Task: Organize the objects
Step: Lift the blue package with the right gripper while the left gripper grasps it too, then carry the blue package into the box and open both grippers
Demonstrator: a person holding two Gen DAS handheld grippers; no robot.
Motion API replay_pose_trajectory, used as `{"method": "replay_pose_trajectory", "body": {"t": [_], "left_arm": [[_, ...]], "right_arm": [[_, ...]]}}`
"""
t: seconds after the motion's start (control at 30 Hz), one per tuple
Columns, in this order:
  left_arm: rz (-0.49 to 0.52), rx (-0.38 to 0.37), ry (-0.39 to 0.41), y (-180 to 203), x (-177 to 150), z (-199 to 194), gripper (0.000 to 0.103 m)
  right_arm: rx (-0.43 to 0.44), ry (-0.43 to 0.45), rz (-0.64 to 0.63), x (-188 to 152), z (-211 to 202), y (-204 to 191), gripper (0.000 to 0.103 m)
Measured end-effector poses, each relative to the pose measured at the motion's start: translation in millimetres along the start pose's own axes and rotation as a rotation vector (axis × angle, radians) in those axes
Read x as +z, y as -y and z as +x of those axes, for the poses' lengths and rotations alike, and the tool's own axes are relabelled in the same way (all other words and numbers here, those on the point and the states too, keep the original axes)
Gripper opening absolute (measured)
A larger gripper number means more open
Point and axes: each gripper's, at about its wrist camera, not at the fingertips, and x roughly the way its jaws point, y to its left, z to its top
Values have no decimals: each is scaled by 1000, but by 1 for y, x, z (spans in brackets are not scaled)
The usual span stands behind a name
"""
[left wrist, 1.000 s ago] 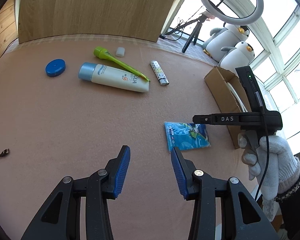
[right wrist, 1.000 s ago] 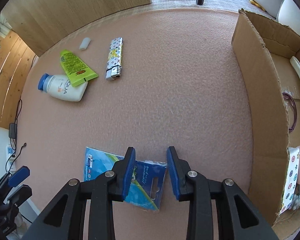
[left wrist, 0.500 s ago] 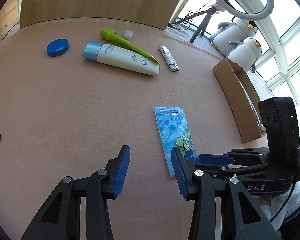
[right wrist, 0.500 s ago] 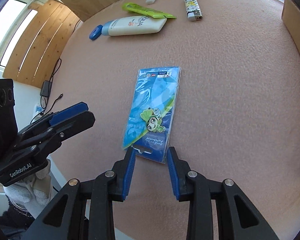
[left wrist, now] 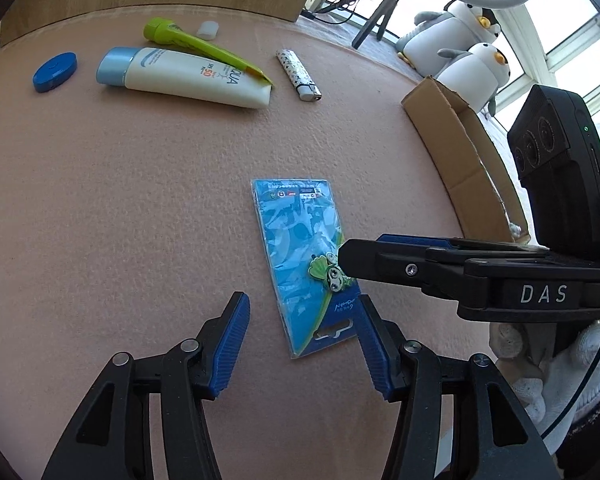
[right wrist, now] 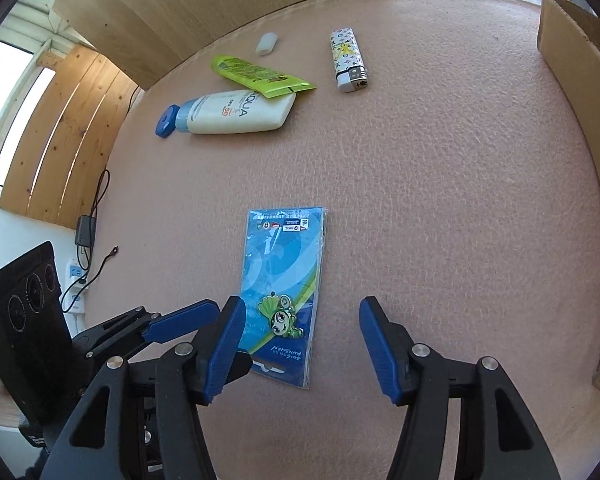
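A flat blue packet (left wrist: 300,240) with a green cartoon figure lies on the pink felt table (left wrist: 120,200). My left gripper (left wrist: 302,344) is open, and the packet's near end sits between its fingers, close to the right one. My right gripper (left wrist: 352,256) reaches in from the right, low over the packet's near half. In the right wrist view the right gripper (right wrist: 302,344) is wide open, and the packet (right wrist: 284,272) lies between its fingers beside the left one. One blue finger of the left gripper (right wrist: 176,323) shows at lower left.
At the far side lie a white sunscreen tube (left wrist: 188,76), a green tube (left wrist: 196,40), a patterned lighter (left wrist: 298,74), a blue disc (left wrist: 55,72) and a small white cap (left wrist: 208,29). A cardboard box (left wrist: 460,148) stands at the right edge. A gloved hand (left wrist: 552,360) holds the right gripper.
The right gripper's fingers have spread much wider and moved forward over the packet. The left gripper has come nearer, so the packet's near end now lies between its fingers.
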Motion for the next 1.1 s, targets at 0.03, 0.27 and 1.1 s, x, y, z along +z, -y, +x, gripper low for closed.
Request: {"method": "replay_pose_trajectory", "body": {"t": [0.03,0.27,1.1], "left_arm": [[2,1,-1,1,1,2,57],[20,-20,-3,6,4,9,56],[142,-61,84,80,30,-11,42]], "right_arm": [[-13,-1,-8,0,1,-1,56],[-55,-21,-62,1,7,-9,46],[-53,132,-36,3,-64,13,36]]}}
